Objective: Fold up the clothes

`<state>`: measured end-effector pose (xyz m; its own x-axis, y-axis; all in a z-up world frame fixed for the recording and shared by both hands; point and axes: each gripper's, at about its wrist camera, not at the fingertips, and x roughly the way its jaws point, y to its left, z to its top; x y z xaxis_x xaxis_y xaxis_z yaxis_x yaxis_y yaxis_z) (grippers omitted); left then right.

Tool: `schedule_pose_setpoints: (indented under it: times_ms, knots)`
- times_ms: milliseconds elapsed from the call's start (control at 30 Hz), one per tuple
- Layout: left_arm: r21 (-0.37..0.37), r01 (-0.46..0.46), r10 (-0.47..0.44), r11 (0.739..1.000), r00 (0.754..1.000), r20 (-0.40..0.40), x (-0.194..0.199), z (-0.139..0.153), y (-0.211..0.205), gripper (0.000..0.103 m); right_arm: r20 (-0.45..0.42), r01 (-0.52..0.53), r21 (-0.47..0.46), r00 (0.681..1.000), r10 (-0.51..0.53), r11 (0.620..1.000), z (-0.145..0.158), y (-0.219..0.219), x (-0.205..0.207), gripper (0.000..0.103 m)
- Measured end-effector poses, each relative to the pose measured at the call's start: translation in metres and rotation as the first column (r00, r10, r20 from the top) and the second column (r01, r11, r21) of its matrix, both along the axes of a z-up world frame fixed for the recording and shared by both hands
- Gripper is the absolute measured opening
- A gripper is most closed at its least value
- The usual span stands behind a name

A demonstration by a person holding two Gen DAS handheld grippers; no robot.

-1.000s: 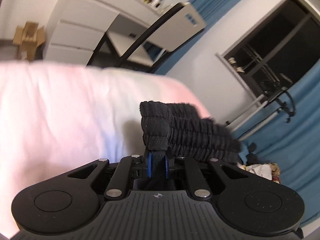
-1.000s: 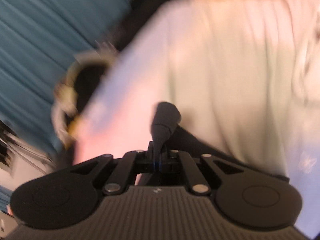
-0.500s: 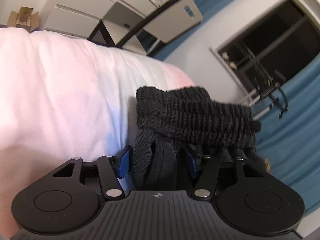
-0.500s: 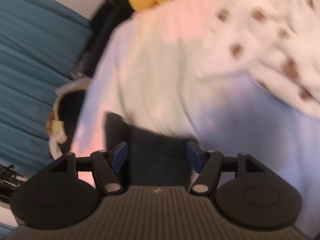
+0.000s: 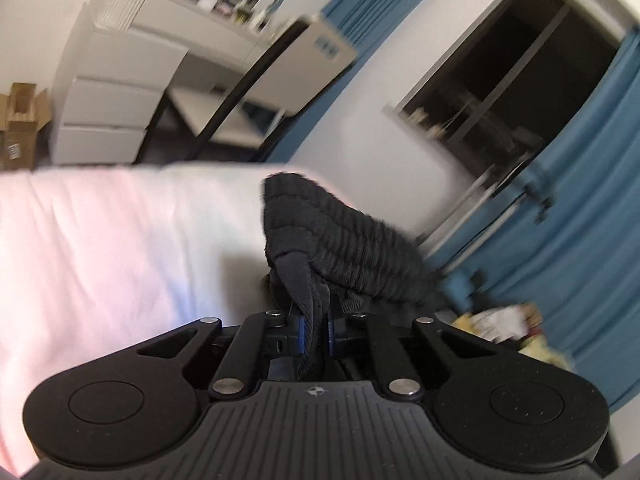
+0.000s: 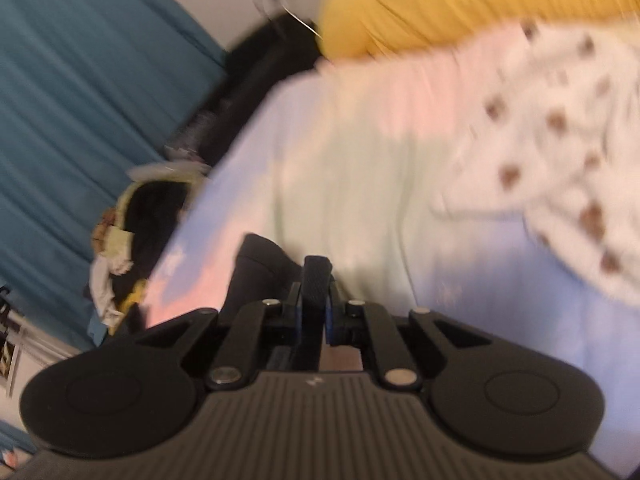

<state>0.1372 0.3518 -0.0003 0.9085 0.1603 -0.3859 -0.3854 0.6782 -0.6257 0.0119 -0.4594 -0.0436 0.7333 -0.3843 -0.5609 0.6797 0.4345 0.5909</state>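
- The left gripper point(image 5: 314, 330) has just been closing, and now its blue pads pinch a fold of the black garment point(image 5: 340, 248) tight between them.
- In the left view the ribbed, stretchy band of that garment bunches up from the pads toward 1 o'clock, over the pale pink sheet point(image 5: 120, 240) on the bed.
- The right gripper point(image 6: 314, 312) has just been closing too. Its pads squeeze a small dark bit of the same black garment point(image 6: 260, 272), and more dark cloth shows at about 11 o'clock from the pads.
- So the garment hangs between the two grippers, above the bed.
- In the right view a white spotted cloth point(image 6: 560, 168) lies at 2 o'clock and a yellow cover point(image 6: 460, 4) at 1 o'clock, well apart from the pads. A heap of things point(image 6: 120, 224) sits at 9 o'clock beside the blue curtain point(image 6: 80, 100).
- What could go wrong, I think: each grip is only on a small edge. A quick pull could make the cloth slip out, most of all on the right, where only a little is held.
- If one hand goes higher than the other, the fold may land crooked.
- The thick band is lumpy, so it may roll instead of lying flat.
- Both pictures are blurry, so I cannot tell how much cloth hangs below.
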Motion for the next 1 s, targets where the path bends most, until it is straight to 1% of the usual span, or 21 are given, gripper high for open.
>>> schedule_pose_setpoints:
  times_ms: [100, 133, 200, 267, 300, 333, 367, 433, 467, 533, 567, 600, 667, 700, 767, 833, 900, 933, 1000]
  knots:
    - [-0.048, 0.018, -0.014, 0.999, 0.997, 0.073, -0.028, 0.031, -0.001, 0.010, 0.043, -0.066, -0.079, 0.997, 0.069, 0.995, 0.020, 0.012, 0.000, 0.010]
    - [-0.066, 0.023, -0.018, 0.998, 0.996, 0.086, -0.035, 0.041, -0.002, 0.010, 0.071, -0.101, -0.100, 0.992, 0.108, 0.990, 0.030, 0.015, 0.000, 0.010]
    - [-0.128, 0.024, -0.009, 0.991, 0.994, 0.111, -0.053, 0.055, 0.004, 0.010, 0.164, -0.169, -0.150, 0.967, 0.193, 0.974, 0.055, 0.024, -0.006, 0.010]
    - [-0.192, 0.004, 0.022, 0.981, 0.991, 0.132, -0.070, 0.058, 0.014, 0.010, 0.277, -0.162, -0.202, 0.937, 0.215, 0.966, 0.081, 0.029, -0.020, 0.010]
    - [-0.204, -0.003, 0.030, 0.979, 0.991, 0.129, -0.077, 0.056, 0.020, 0.010, 0.309, -0.139, -0.202, 0.930, 0.198, 0.969, 0.090, 0.027, -0.026, 0.010]
    - [-0.216, -0.013, 0.038, 0.976, 0.993, 0.111, -0.083, 0.051, 0.025, 0.010, 0.315, -0.111, -0.171, 0.935, 0.161, 0.979, 0.091, 0.020, -0.032, 0.010]
    - [-0.229, -0.016, 0.036, 0.973, 0.996, 0.085, -0.089, 0.042, 0.030, 0.010, 0.306, -0.086, -0.129, 0.944, 0.122, 0.988, 0.089, 0.013, -0.036, 0.010]
    - [-0.252, -0.020, 0.029, 0.967, 0.999, 0.032, -0.099, 0.023, 0.040, 0.010, 0.211, -0.053, 0.009, 0.976, 0.050, 0.999, 0.066, -0.006, -0.038, 0.010]
    - [-0.243, -0.017, 0.021, 0.970, 1.000, 0.016, -0.103, 0.016, 0.041, 0.010, 0.156, -0.050, 0.070, 0.987, 0.038, 0.996, 0.050, -0.015, -0.039, 0.010]
    - [-0.215, -0.007, 0.005, 0.977, 1.000, -0.010, -0.109, 0.003, 0.041, 0.010, 0.096, -0.048, 0.165, 0.995, 0.033, 0.985, 0.022, -0.028, -0.046, 0.010]
    - [-0.200, -0.001, -0.003, 0.980, 1.000, -0.023, -0.112, -0.003, 0.041, 0.010, 0.085, -0.052, 0.177, 0.996, 0.037, 0.983, 0.015, -0.030, -0.049, 0.010]
    - [-0.200, 0.002, -0.006, 0.980, 1.000, -0.015, -0.113, -0.006, 0.041, 0.010, 0.083, -0.058, 0.188, 0.996, 0.043, 0.980, 0.009, -0.032, -0.050, 0.010]
    - [-0.216, 0.011, -0.009, 0.976, 1.000, 0.012, -0.111, -0.002, 0.044, 0.010, 0.132, -0.083, 0.199, 0.990, 0.058, 0.977, 0.015, -0.031, -0.049, 0.010]
    - [-0.225, 0.015, -0.010, 0.974, 1.000, 0.025, -0.109, 0.001, 0.045, 0.010, 0.166, -0.100, 0.179, 0.984, 0.070, 0.979, 0.025, -0.028, -0.048, 0.010]
    - [-0.228, 0.034, -0.023, 0.973, 0.999, 0.047, -0.106, 0.011, 0.047, 0.010, 0.233, -0.139, 0.108, 0.966, 0.111, 0.984, 0.057, -0.020, -0.047, 0.010]
    - [-0.224, 0.051, -0.039, 0.973, 0.998, 0.058, -0.109, 0.018, 0.046, 0.010, 0.263, -0.174, 0.047, 0.952, 0.156, 0.984, 0.085, -0.012, -0.053, 0.010]
    - [-0.223, 0.055, -0.044, 0.973, 0.998, 0.053, -0.112, 0.012, 0.046, 0.010, 0.250, -0.187, 0.019, 0.952, 0.176, 0.982, 0.096, -0.010, -0.063, 0.010]
    - [-0.229, 0.052, -0.044, 0.972, 0.998, 0.038, -0.114, 0.003, 0.047, 0.010, 0.226, -0.188, 0.023, 0.958, 0.178, 0.982, 0.092, -0.012, -0.069, 0.011]
    - [-0.246, 0.043, -0.043, 0.968, 0.999, 0.003, -0.117, -0.018, 0.049, 0.010, 0.156, -0.186, 0.088, 0.973, 0.170, 0.979, 0.065, -0.024, -0.077, 0.010]
